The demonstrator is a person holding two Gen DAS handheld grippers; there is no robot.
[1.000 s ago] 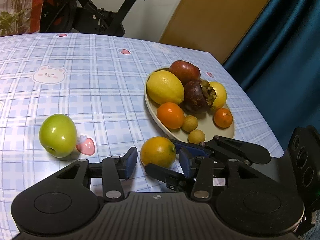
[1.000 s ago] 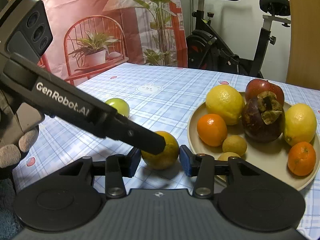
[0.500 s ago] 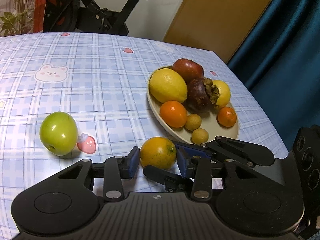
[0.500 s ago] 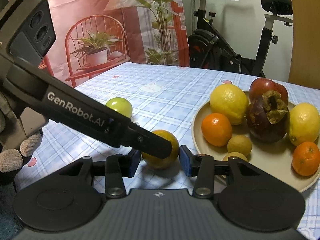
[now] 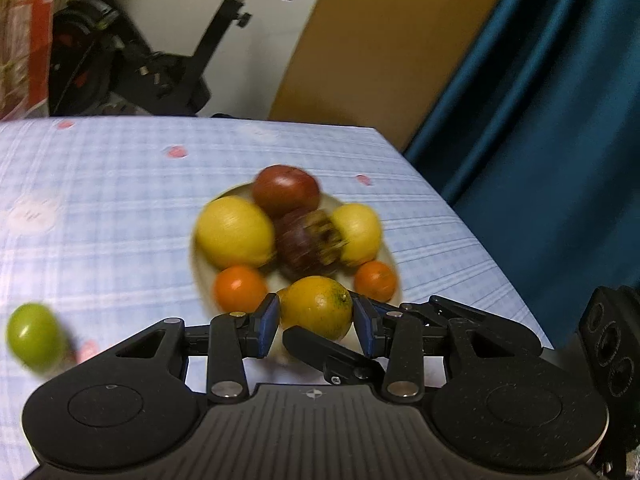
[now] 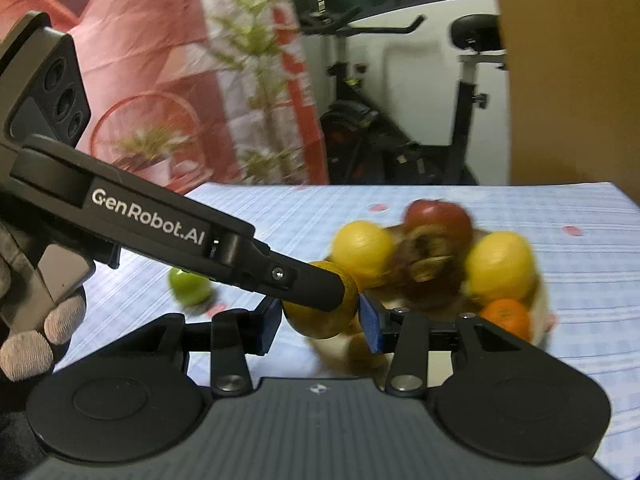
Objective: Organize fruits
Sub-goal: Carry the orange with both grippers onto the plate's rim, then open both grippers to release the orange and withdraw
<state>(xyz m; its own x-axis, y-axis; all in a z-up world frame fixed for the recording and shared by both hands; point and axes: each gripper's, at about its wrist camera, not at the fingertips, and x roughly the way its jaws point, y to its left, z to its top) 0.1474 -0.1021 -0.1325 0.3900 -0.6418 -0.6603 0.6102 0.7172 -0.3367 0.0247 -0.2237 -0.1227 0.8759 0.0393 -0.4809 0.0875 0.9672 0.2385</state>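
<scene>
Behind, an exercise bike (image 5: 160, 64) faces the checked tablecloth (image 5: 100, 200); both claws pinch one orange (image 5: 316, 306).

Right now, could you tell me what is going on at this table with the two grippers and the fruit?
A person holds a gripper in each hand, and both the left gripper and the right gripper have their fingers closed on the same orange, held in front of the plate. That plate already carries lemons, small oranges, a red apple and a dark mangosteen. A green apple sits alone on the checked tablecloth, off to the side. The views are blurred with motion.
</scene>
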